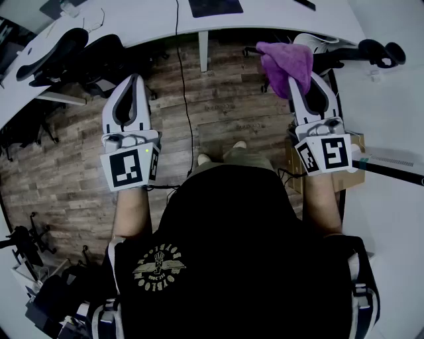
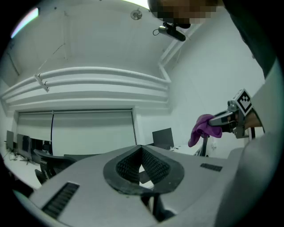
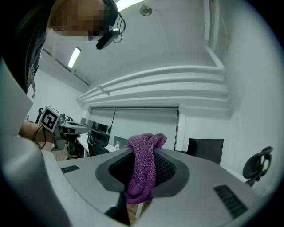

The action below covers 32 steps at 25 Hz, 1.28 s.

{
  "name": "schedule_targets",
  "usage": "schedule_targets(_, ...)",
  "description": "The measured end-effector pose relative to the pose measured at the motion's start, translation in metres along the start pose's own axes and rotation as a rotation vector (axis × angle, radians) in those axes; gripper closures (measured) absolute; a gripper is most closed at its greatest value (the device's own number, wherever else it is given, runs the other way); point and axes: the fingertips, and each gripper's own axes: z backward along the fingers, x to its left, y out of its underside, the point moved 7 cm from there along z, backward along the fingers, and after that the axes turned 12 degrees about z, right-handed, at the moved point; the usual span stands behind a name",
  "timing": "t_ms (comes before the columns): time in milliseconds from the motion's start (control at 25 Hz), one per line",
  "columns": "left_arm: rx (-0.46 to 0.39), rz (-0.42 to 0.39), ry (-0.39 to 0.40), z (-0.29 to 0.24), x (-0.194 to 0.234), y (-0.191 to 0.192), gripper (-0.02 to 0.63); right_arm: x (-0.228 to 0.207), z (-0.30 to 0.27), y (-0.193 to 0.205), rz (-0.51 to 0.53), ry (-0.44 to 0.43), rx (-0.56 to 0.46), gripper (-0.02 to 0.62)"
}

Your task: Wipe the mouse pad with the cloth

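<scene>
Two grippers are held up over the wooden floor (image 1: 225, 109), short of the white desk (image 1: 278, 16). The right gripper (image 1: 314, 81) has its jaws clamped on the purple cloth (image 1: 286, 58), which bunches above the tips and hangs down between the pads. The left gripper (image 1: 135, 79) has its jaws closed tip to tip, with nothing between them. A dark pad (image 1: 215, 6) lies on the desk, well apart from the cloth.

**An open-plan office**

A long white desk (image 1: 265, 16) curves across the room. Black swivel chairs (image 1: 73, 49) crowd its near edge, and a dark monitor (image 2: 163, 138) stands on it. A cable (image 1: 185, 99) drops from it onto wood-plank flooring (image 1: 225, 99) below.
</scene>
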Motion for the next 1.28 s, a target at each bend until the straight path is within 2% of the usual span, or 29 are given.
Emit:
schedule_targets(640,0.007,-0.001,-0.021,-0.013,0.000,0.001,0.604,-0.018,-0.017,0.022,-0.038,0.005,-0.009,0.497)
schedule_targets(1280,0.035,0.009,-0.015,-0.077,0.002,0.014,0.604,-0.052,-0.062,0.048,-0.056,-0.010,0.029,0.497)
